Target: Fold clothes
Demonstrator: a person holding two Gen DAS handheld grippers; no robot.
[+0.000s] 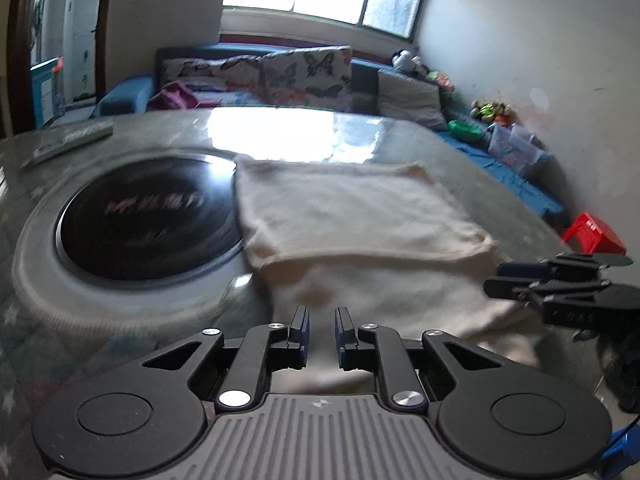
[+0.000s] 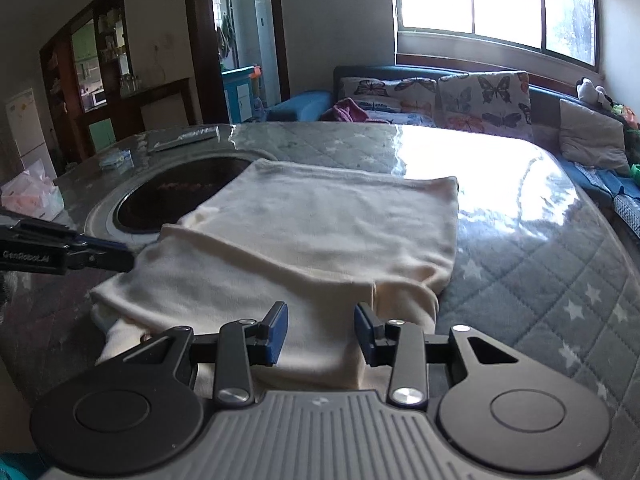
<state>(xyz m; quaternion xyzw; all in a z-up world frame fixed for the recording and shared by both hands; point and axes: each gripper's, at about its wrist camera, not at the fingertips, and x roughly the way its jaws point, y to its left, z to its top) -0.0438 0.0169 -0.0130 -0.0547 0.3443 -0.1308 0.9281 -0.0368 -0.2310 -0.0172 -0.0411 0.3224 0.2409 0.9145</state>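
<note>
Both pairs of fingers are hovering just above the near end of the cream garment [image 2: 304, 232], and neither is gripping anything. On my left gripper [image 1: 322, 334] the fingers are standing narrowly apart with only cloth showing in the gap below them; on my right gripper [image 2: 321, 330] they are spread wide, framing the near hem. The garment is lying flat ahead of both, already doubled over itself, its upper layer ending in a soft edge partway toward me and its far left corner draping over the dark round hob [image 2: 176, 192] sunk in the table [image 2: 552, 248]. I am judging it as light, limp knit: it is going to sag and stretch rather than hold a shape, and a single layer may peel off if I pinch shallowly. The glossy table cover is likely letting it slide. I am thinking the best hold is at the two near corners, pinching every layer right at the hem, one corner per gripper.
</note>
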